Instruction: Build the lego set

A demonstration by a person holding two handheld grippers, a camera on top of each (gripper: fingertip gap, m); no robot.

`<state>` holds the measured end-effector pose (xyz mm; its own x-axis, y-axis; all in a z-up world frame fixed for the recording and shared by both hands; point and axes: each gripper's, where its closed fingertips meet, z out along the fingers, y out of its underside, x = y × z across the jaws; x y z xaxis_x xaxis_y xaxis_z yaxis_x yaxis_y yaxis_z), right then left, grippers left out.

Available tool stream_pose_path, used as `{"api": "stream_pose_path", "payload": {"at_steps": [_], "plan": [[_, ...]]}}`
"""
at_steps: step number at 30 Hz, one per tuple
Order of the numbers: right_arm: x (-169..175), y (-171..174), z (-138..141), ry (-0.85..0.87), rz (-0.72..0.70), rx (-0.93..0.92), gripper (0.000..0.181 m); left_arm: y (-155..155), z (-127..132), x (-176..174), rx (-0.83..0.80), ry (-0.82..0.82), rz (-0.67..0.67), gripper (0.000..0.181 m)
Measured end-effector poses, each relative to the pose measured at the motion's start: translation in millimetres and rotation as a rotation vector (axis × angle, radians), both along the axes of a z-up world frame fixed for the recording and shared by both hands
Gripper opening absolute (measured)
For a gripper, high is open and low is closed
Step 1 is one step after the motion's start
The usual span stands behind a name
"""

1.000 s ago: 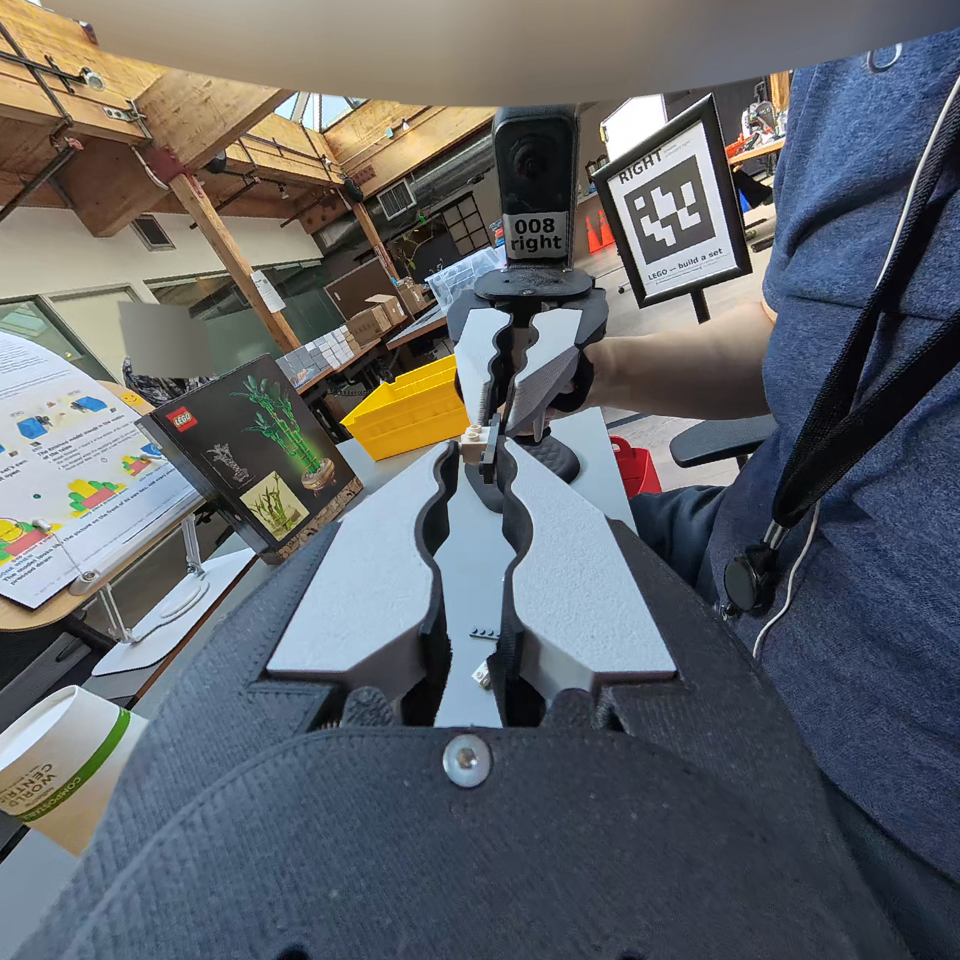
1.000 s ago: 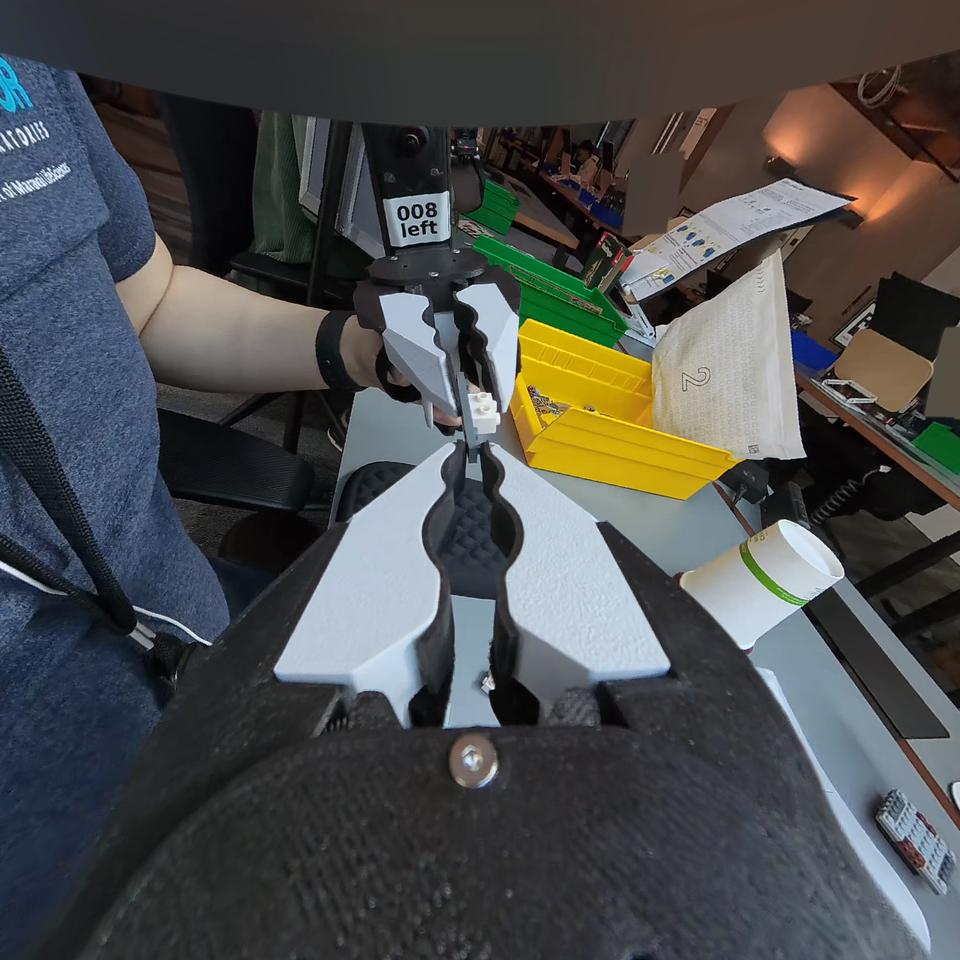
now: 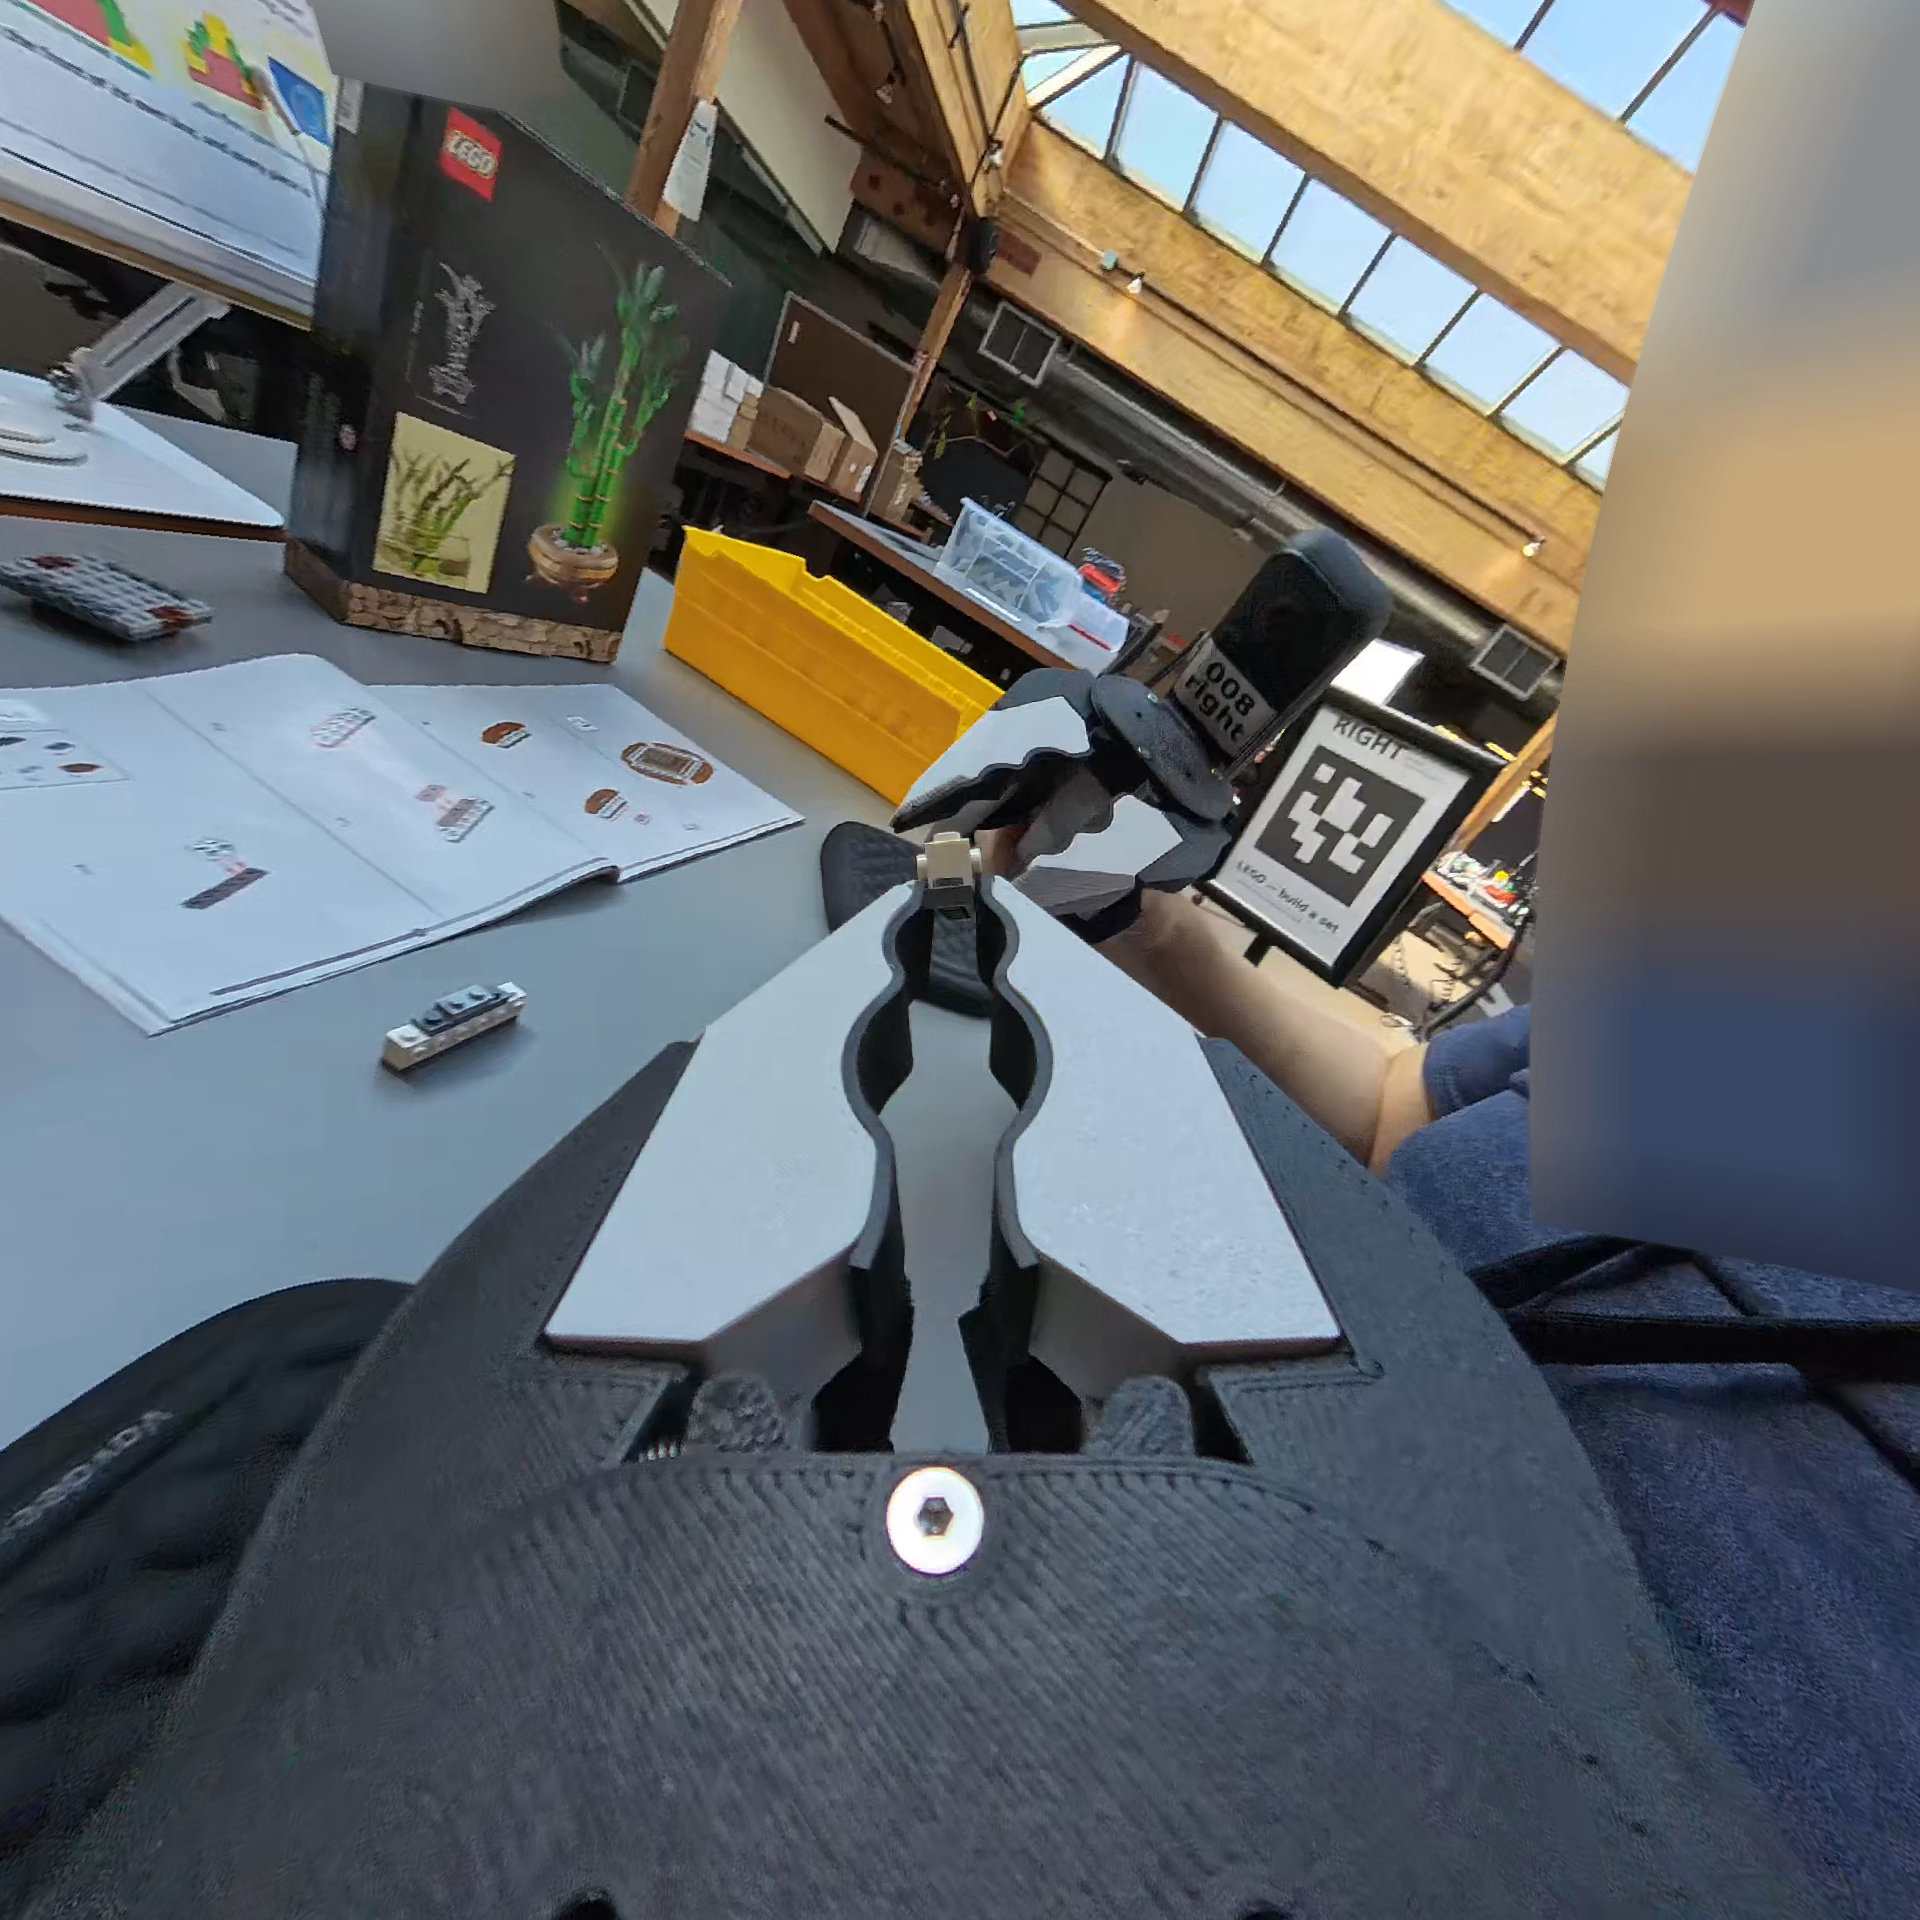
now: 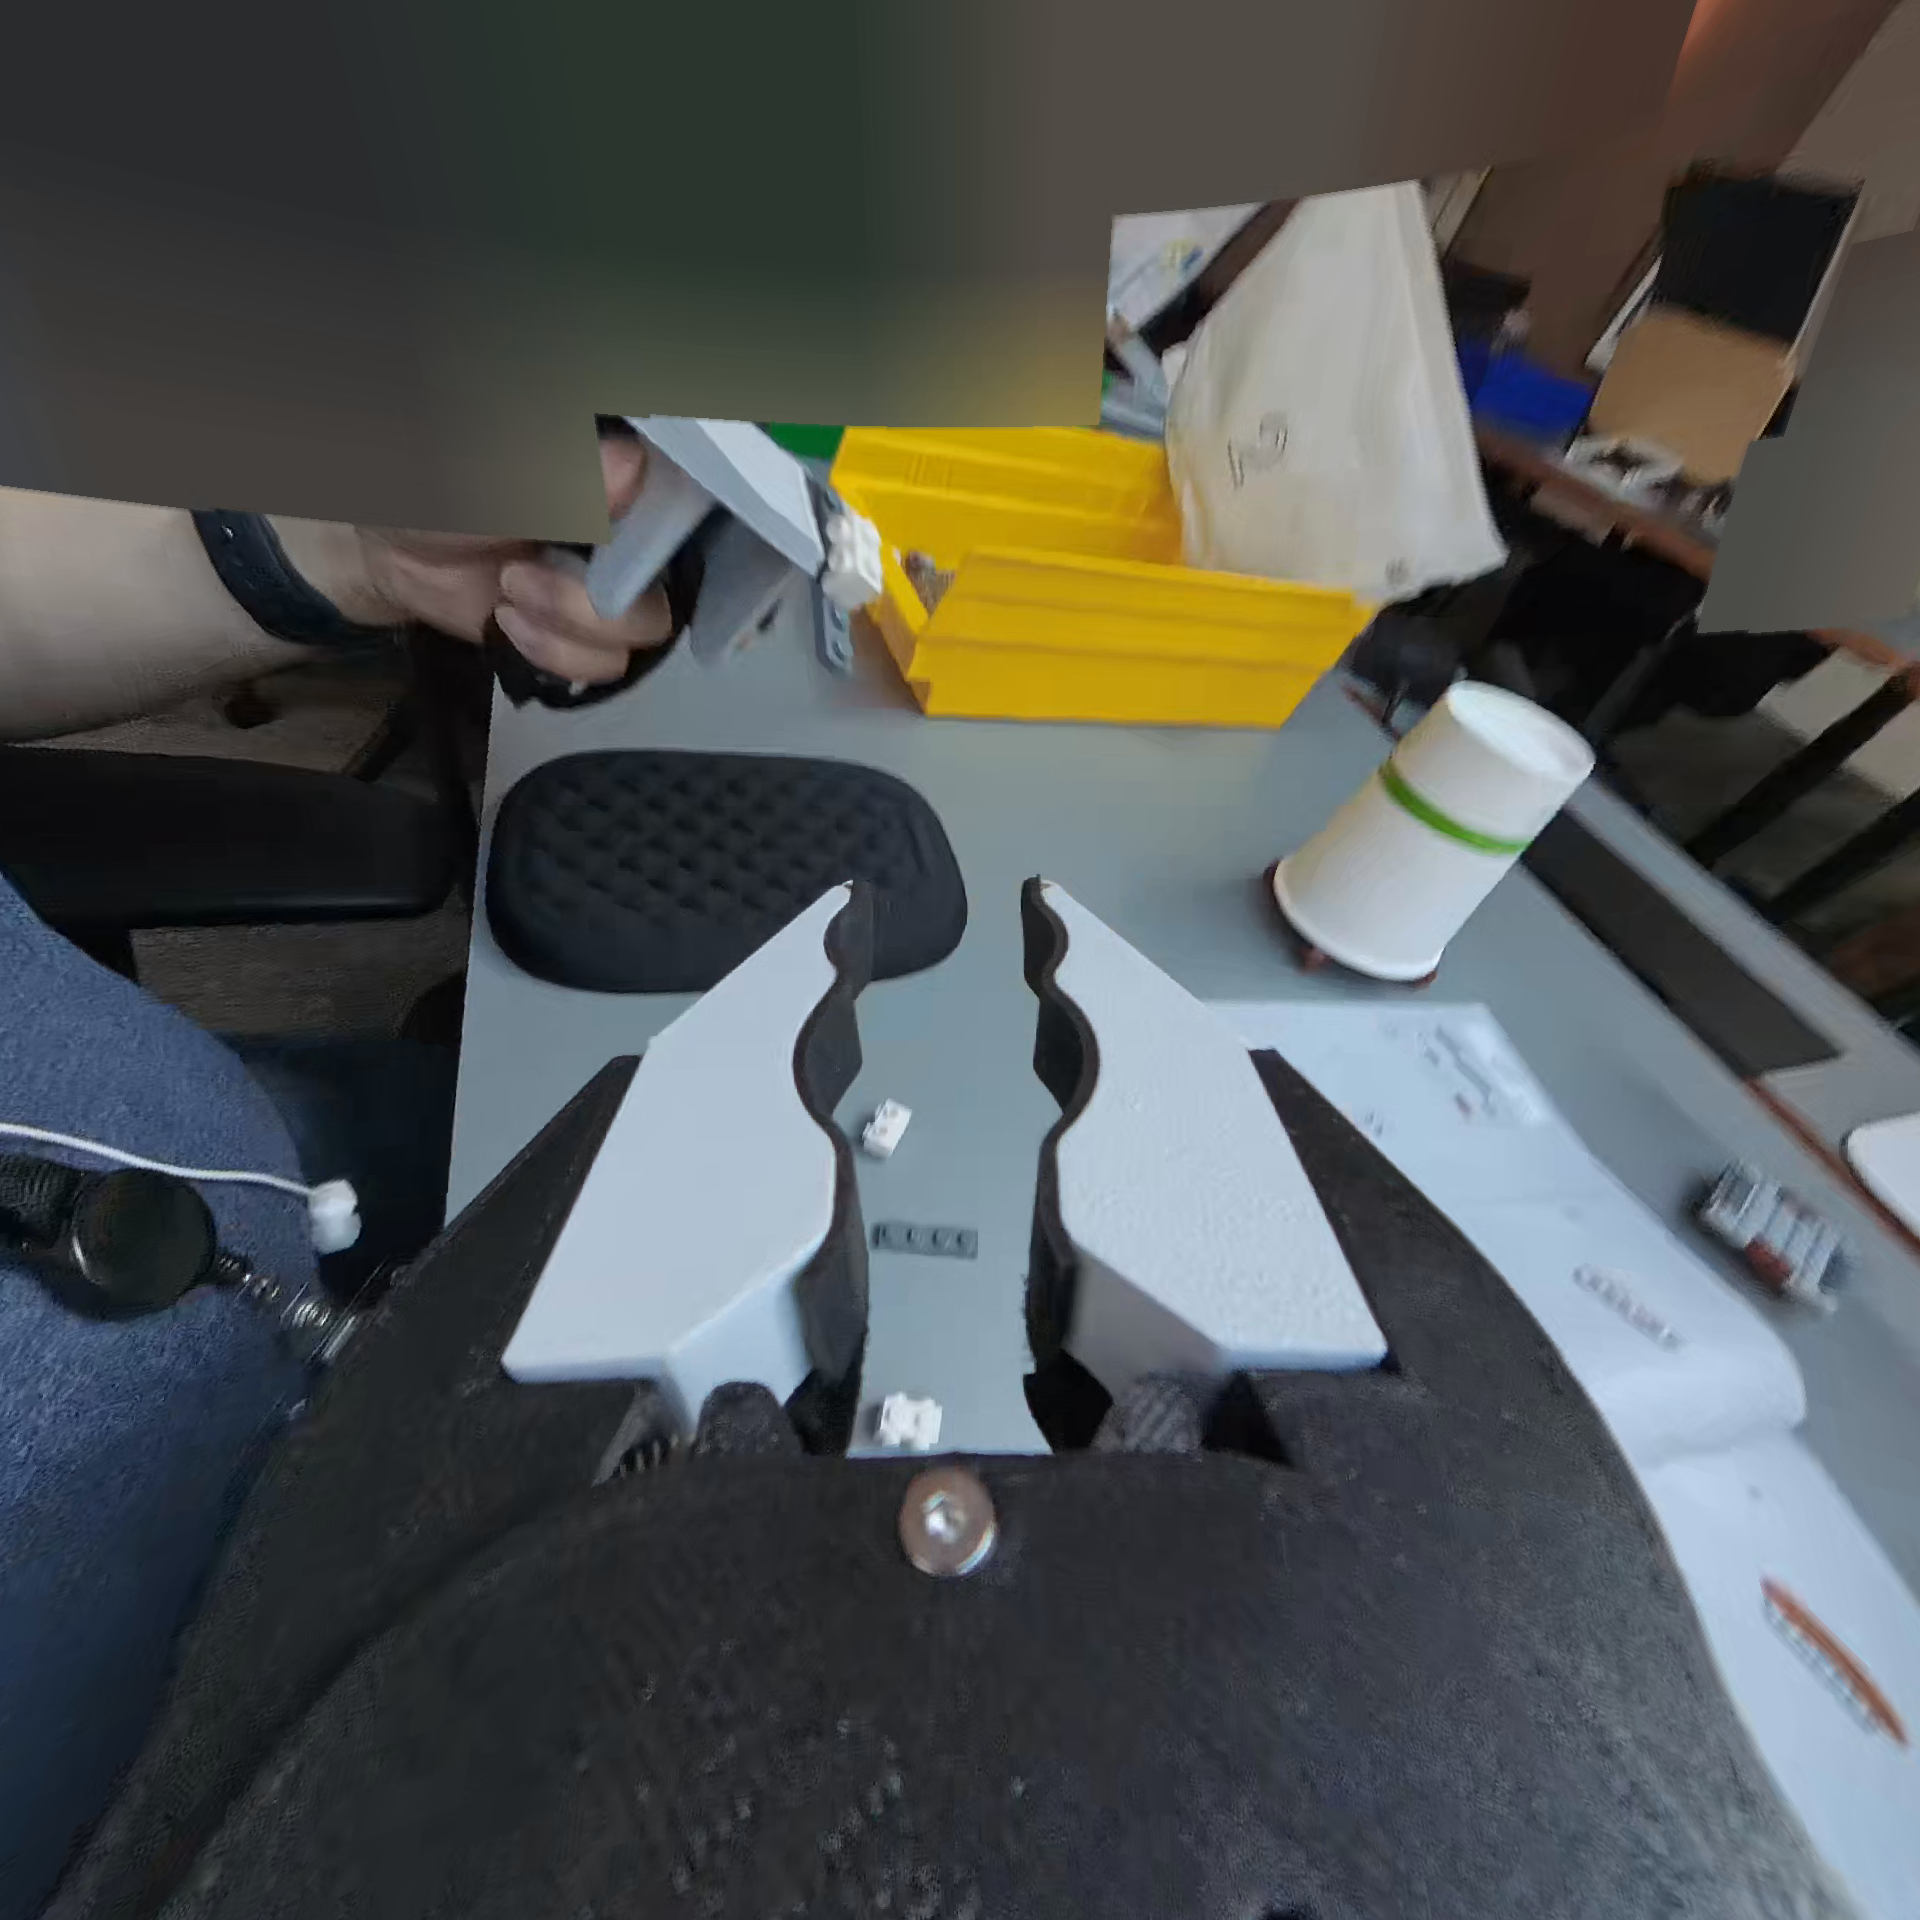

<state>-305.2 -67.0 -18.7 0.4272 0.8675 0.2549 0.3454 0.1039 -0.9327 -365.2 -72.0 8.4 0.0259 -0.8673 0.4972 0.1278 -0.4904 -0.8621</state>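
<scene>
Left gripper (image 3: 948, 902) is clamped on small lego sub-assembly (image 3: 948, 878), w/ white brick on grey plate, lifted off table (image 3: 208, 1143) so it stays steady. Right gripper (image 4: 940, 888) hangs w/ fingers spread and empty over loose white pieces (image 4: 886, 1127), probably to fetch next part.

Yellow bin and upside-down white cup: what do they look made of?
Yellow bin: likely moulded plastic, with a smooth, even, slightly glossy wall and stepped ridges. White cup: likely paper, matte, with a printed green band; blur leaves any coating unclear.
</scene>
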Motion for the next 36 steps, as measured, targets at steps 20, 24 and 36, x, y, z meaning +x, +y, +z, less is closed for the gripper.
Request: {"api": "stream_pose_path", "payload": {"at_steps": [20, 24, 36], "plan": [[-20, 21, -137, -0.528, -0.227, -0.160, 0.008, 6, -18, -26, 0.068, 0.161, 0.126, 0.006], [-16, 25, -137, -0.504, -0.219, -0.200, 0.010, 3, -17, -26, 0.070, 0.151, 0.115, 0.006], [-10, 31, -135, -0.496, -0.244, -0.187, 0.015, -3, -15, -27, 0.066, 0.129, 0.095, 0.005]]}}
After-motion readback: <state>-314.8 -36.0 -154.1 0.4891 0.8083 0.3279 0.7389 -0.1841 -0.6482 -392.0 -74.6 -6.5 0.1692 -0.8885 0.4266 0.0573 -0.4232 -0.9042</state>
